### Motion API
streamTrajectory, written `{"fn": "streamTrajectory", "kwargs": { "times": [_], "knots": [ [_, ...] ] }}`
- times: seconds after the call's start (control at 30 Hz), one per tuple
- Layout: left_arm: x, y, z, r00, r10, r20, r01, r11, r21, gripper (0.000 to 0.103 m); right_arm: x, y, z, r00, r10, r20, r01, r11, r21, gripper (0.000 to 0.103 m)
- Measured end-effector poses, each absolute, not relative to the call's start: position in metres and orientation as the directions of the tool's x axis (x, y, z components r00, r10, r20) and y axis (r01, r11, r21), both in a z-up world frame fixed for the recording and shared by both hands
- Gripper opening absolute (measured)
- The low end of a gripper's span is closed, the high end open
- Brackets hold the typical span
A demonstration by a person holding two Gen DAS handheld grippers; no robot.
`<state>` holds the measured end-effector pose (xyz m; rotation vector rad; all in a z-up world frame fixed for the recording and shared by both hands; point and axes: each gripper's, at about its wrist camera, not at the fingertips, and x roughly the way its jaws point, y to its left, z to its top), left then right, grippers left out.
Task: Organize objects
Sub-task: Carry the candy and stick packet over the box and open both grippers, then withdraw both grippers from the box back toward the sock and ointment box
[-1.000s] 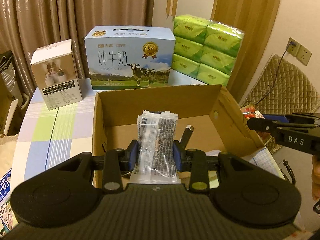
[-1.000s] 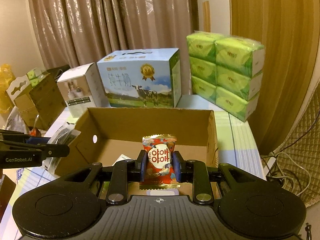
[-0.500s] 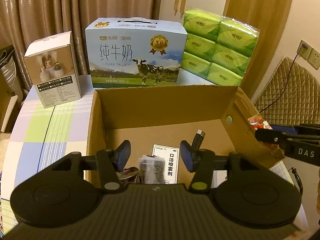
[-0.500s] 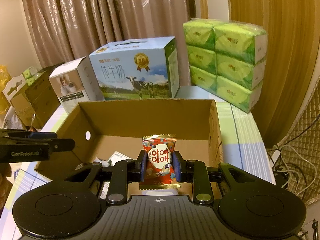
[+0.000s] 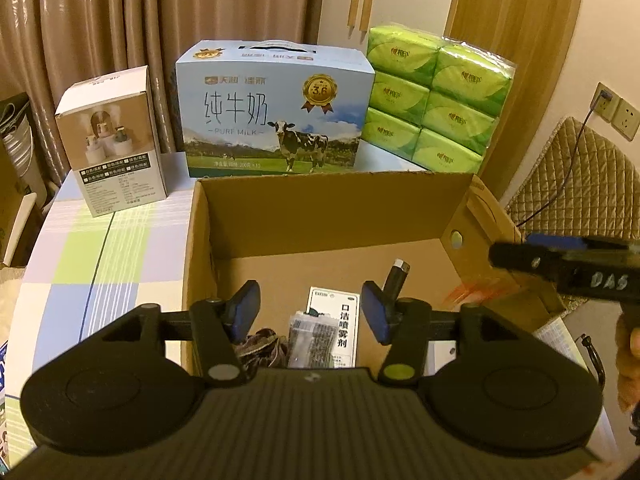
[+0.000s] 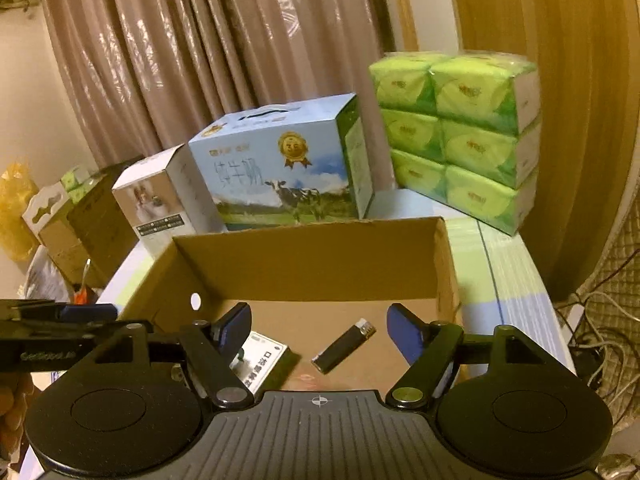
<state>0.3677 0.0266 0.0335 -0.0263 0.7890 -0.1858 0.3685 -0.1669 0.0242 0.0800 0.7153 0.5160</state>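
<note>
The left gripper now stands about half open with nothing between its blue pads; its jaws have just been opening. The clear packet that it held a second ago now lies below it on the floor of the cardboard box, partly over a white spray box and beside a dark crumpled item.

The right gripper has also just been opening and is empty, its jaws wide apart. The red candy packet it held half a second ago is gone from between the pads; a faint reddish blur just under the gripper may be this packet, but I cannot tell surely. A black lighter lies on the box floor beyond it.

So both items seem to be released into the box, which stands on the counter. I judge both hands are free now to fetch the next objects.
</note>
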Motion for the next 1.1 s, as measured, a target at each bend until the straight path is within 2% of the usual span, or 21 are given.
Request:
{"fn": "streamTrajectory", "kwargs": {
  "times": [0.13, 0.2, 0.23, 0.5, 0.67, 1.1],
  "knots": [
    [0.355, 0.030, 0.036, 0.698, -0.173, -0.695, 0.154, 0.984, -0.091, 0.061, 0.359, -0.172, 0.030, 0.638, 0.470, -0.610, -0.413, 0.878, 0.244, 0.073],
    [0.346, 0.032, 0.039, 0.704, -0.168, -0.690, 0.146, 0.985, -0.091, 0.071, 0.351, -0.175, 0.034, 0.641, 0.468, -0.609, -0.409, 0.879, 0.246, 0.074],
    [0.340, 0.033, 0.041, 0.711, -0.165, -0.684, 0.143, 0.986, -0.089, 0.073, 0.344, -0.177, 0.037, 0.644, 0.471, -0.603, -0.408, 0.878, 0.251, 0.074],
    [0.282, 0.044, 0.062, 0.742, -0.144, -0.655, 0.111, 0.990, -0.092, 0.090, 0.277, -0.186, 0.059, 0.661, 0.495, -0.564, -0.416, 0.867, 0.272, 0.096],
    [0.233, 0.054, 0.074, 0.762, -0.150, -0.630, 0.086, 0.988, -0.132, 0.101, 0.229, -0.195, 0.062, 0.656, 0.507, -0.559, -0.416, 0.861, 0.293, 0.101],
    [0.120, 0.071, 0.062, 0.760, -0.070, -0.646, -0.014, 0.992, -0.124, 0.102, 0.135, -0.207, 0.028, 0.572, 0.529, -0.627, -0.369, 0.849, 0.379, 0.101]
  ]
}}
